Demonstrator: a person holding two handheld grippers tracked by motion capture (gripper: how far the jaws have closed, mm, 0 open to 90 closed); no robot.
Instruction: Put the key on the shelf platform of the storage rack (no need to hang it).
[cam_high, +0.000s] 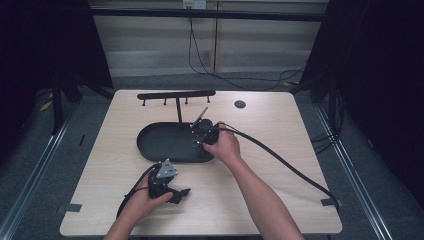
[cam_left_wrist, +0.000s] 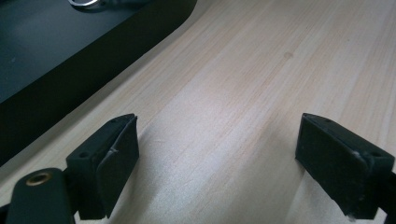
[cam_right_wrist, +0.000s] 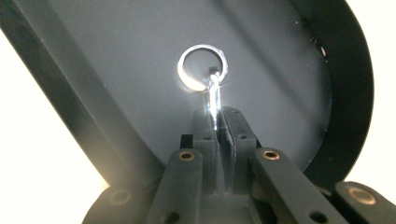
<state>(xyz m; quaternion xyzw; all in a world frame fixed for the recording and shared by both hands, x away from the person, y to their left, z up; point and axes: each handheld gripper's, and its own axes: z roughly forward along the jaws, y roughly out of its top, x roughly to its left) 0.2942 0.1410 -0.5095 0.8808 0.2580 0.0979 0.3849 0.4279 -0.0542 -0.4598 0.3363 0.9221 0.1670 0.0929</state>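
While the right tongs (cam_right_wrist: 218, 122) pinch a thin, shiny metal piece (cam_right_wrist: 214, 100) hooked to a round silver ring (cam_right_wrist: 201, 68), we see both at the centre of the right gripper view, over the smooth matte floor of an oval black tray (cam_right_wrist: 345, 70). At lower left of the high view, the left tongs (cam_high: 176, 192) stand spread (nothing between them) over the pale wood-grain table (cam_high: 270, 145). No writing is legible.
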